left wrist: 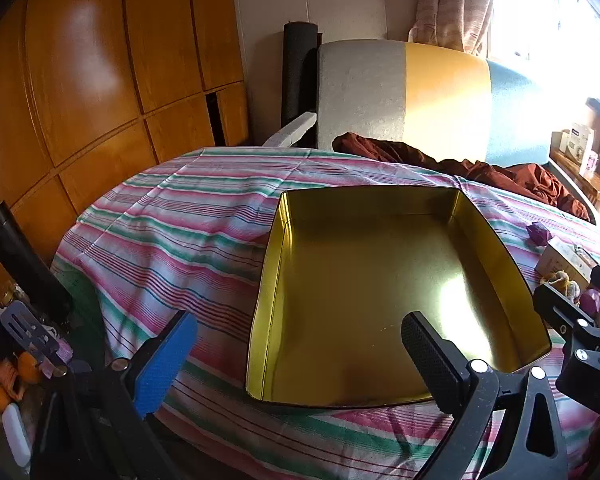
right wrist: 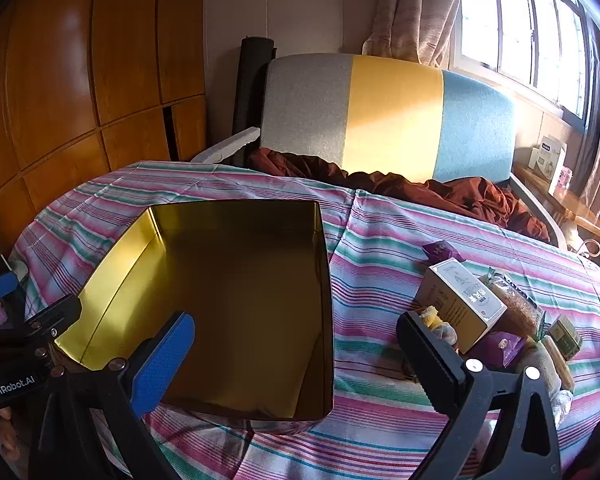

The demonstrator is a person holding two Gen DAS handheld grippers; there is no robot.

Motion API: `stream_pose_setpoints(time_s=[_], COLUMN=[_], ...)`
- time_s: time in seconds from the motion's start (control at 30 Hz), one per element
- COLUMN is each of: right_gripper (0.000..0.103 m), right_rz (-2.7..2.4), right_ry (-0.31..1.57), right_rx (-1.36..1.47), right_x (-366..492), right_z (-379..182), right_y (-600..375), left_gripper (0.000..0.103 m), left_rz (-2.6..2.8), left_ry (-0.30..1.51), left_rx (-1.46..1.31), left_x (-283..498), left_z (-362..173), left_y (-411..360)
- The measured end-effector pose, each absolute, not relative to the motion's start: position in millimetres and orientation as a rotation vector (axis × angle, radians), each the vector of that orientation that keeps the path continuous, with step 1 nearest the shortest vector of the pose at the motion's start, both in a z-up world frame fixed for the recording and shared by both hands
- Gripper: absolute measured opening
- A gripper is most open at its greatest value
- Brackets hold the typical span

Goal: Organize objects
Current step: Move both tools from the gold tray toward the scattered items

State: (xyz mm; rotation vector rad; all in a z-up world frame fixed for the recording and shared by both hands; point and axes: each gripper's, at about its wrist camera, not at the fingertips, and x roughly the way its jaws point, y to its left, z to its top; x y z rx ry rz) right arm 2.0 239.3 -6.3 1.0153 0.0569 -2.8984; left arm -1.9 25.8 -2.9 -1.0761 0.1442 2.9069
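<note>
both tongs, left (left wrist: 300, 360) and right (right wrist: 296, 364), are spread wide and grasp nothing. the empty gold tin (right wrist: 236, 304) lies on the striped bed (right wrist: 380, 280), bare cloth around its rim. at its 3 o'clock sits a huddle of small boxes (right wrist: 460, 304) and packets, partly hidden behind the right tongs' black finger.

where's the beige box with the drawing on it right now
In the right wrist view, the beige box lies on the striped cloth right of the gold tin, beside the snack packets.
</note>
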Motion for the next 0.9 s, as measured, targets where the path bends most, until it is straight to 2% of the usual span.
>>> stream_pose_setpoints(time_s=[0.3, 0.4, 0.77, 0.9], right_gripper=[0.103, 0.103, 0.103, 0.103], right_rz=[-2.925, -2.939, -3.067, -3.152], right_ry=[0.02, 0.004, -0.074, -0.123], right_rx=[1.033, 1.037, 1.062, 1.067], right_x=[4.0, 5.5, 10.1, 16.0], right_z=[-6.9, -6.0, 9.1, 19.9], right_y=[257.4, 265.9, 332.2, 374.9], left_gripper=[0.103, 0.103, 0.103, 0.103], left_rz=[2.883, 2.969, 2.884, 2.716], left_ry=[0.253, 0.217, 0.271, 0.147], left_rx=[-1.015, -1.066, -1.061, -1.107], left_x=[3.8, 4.0, 3.8, -1.5], left_z=[5.0, 4.2, 2.1, -1.7], left_y=[46.8, 52.0, 74.8, 83.0])
